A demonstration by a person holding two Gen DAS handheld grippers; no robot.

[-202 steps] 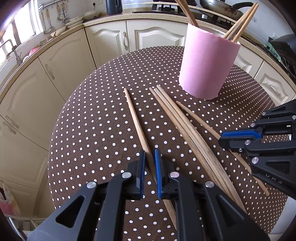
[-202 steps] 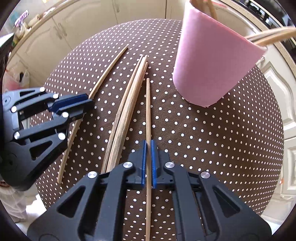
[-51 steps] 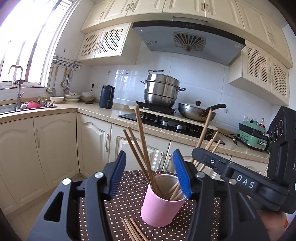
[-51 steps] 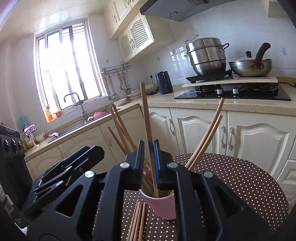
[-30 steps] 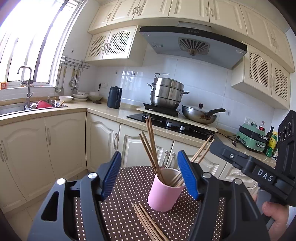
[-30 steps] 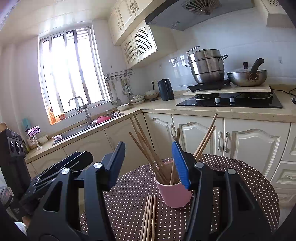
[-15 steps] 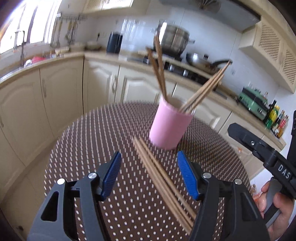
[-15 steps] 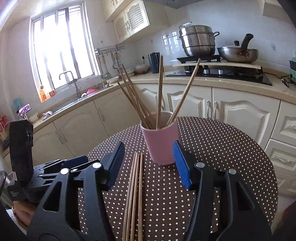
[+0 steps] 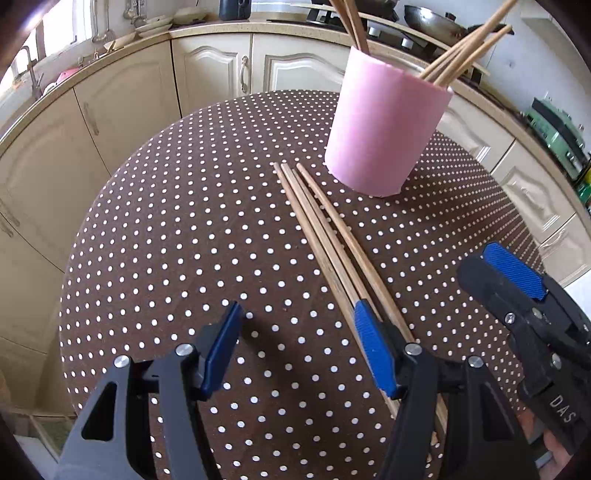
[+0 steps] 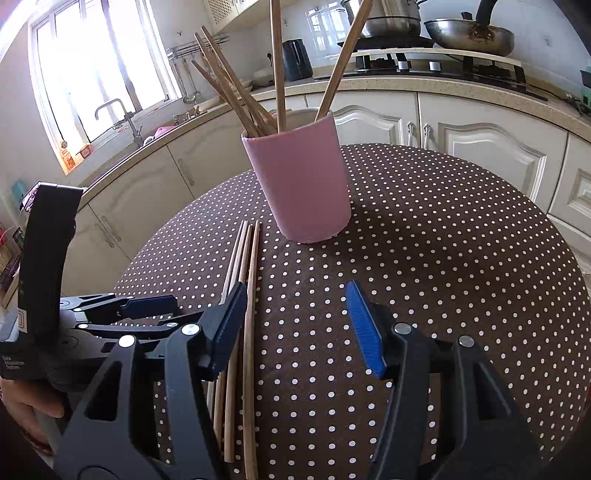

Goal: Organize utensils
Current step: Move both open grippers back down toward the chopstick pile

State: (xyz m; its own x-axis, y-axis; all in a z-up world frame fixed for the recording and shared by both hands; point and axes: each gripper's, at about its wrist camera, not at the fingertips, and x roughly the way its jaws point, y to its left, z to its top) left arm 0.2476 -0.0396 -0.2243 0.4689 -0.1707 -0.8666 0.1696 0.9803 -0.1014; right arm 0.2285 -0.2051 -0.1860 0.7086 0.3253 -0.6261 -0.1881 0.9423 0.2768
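A pink cup stands on the round brown polka-dot table and holds several wooden chopsticks. A bundle of loose chopsticks lies flat in front of the cup. My left gripper is open and empty, low over the table, with its right finger over the near end of the bundle. My right gripper is open and empty, with its left finger over the bundle. The right gripper also shows in the left wrist view, and the left gripper in the right wrist view.
Cream kitchen cabinets and a counter curve round behind the table. A stove with a pan is at the back, a sink and tap under the window at left.
Both grippers have tilted down and dropped towards the table, closer to the loose chopsticks. Both stay open. The chopsticks each held earlier now stand in the cup.
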